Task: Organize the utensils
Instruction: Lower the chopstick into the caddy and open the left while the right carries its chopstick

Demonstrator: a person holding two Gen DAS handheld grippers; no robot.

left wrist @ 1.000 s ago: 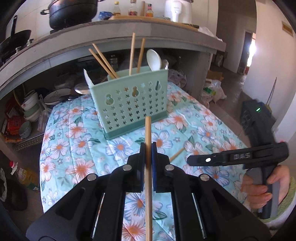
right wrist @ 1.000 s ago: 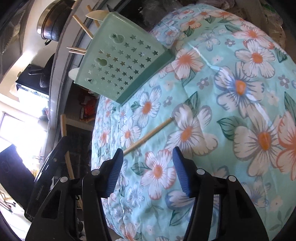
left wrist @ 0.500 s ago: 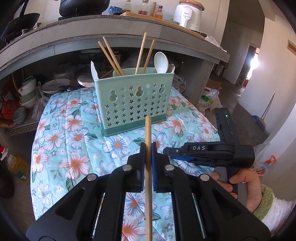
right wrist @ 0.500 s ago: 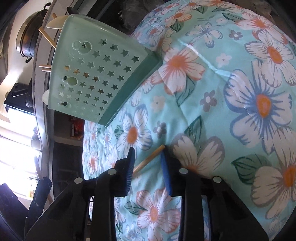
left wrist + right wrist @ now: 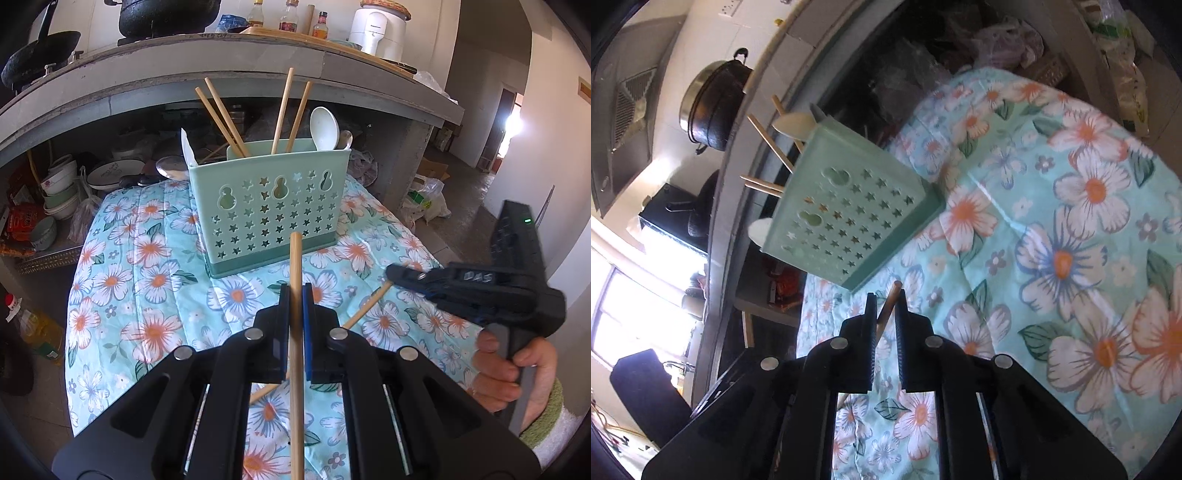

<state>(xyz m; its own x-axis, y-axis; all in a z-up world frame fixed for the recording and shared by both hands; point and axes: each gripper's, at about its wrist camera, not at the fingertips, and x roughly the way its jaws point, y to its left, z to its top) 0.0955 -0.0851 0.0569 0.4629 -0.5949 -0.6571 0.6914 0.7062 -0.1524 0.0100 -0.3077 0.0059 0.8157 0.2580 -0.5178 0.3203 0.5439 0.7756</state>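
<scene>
The green holder [image 5: 271,206] stands upright at the far side of the flowered counter [image 5: 122,280], straight ahead of both tools, with several chopsticks and spoons already leaning out of its open top. The left tool [image 5: 295,295] is clamped narrow on one chopstick [image 5: 295,258], whose long axis runs near to far along the tool's own line, its far tip pointing at the lower front wall of the holder, not at the opening above. The right tool [image 5: 885,299] sits to the right and a little nearer; its jaws have just been closing and now pinch a second chopstick [image 5: 888,306] near its far tip. That stick lies slantwise, its shaft trailing down and to the left towards the cloth, its lower end hidden behind the left tool. The left stick looks nearer to the holder and better lined up. As I judge it, either stick must be raised and tipped upright, tip over the rim, before it can drop in.
</scene>
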